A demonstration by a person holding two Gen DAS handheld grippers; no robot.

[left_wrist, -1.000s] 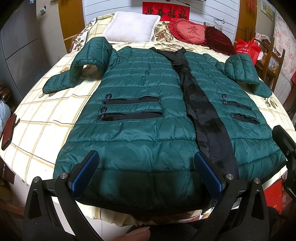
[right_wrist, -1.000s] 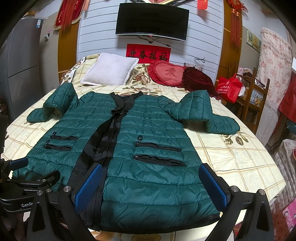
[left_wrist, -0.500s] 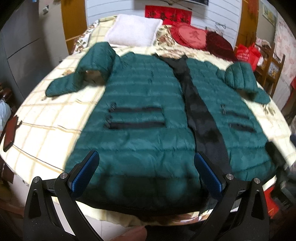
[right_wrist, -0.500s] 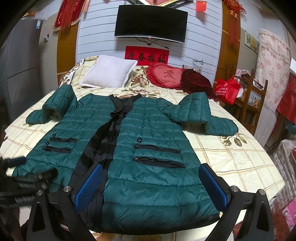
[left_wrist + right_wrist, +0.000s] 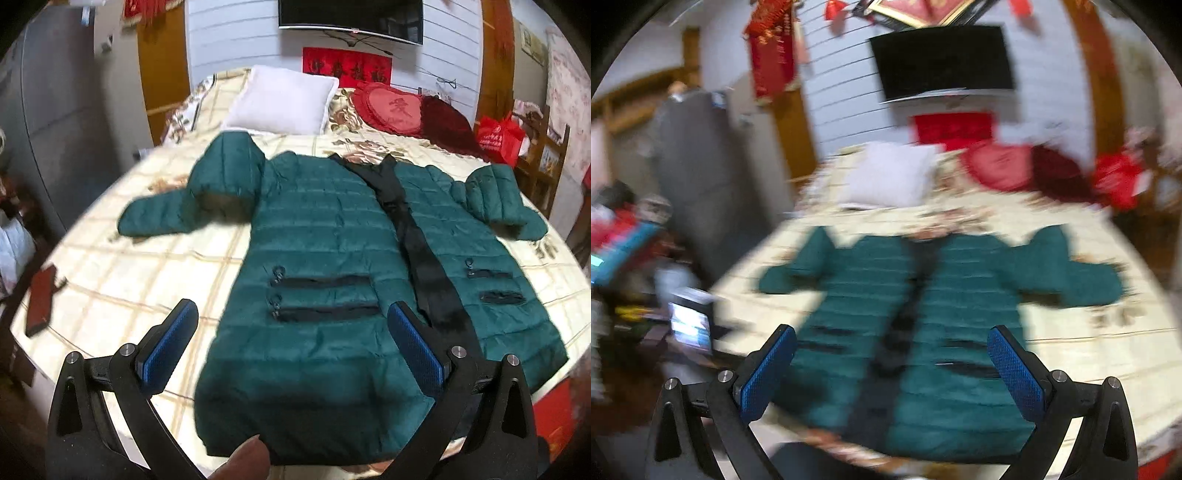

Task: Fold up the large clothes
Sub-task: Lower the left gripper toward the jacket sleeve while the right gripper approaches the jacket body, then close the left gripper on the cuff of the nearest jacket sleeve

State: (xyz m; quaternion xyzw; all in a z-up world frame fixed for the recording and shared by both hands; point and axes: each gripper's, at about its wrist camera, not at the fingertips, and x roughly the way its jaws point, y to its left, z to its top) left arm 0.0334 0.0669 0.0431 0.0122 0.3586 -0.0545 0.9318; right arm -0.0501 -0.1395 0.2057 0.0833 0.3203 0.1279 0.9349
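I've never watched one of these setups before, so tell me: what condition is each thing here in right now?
Green jacket: spread flat on the bed, front up, unfolded.
Left sleeve: bent, lying on the bedspread.
Pocket zippers: look closed.
Left gripper: open, holding nothing.
Right gripper: open, holding nothing.
TV: screen dark.

We saw a green quilted jacket [image 5: 325, 258] spread front-up on a bed [image 5: 147, 266] with a cream checked cover, its black zip band [image 5: 417, 251] running down the middle and both sleeves bent inward. Our left gripper [image 5: 293, 343] hung over the hem end, its blue-padded fingers [image 5: 168, 343] wide apart with nothing between them. A white pillow [image 5: 282, 101] and a red heart cushion [image 5: 391, 110] lay beyond the collar. A fingertip [image 5: 245, 461] showed at the bottom edge.
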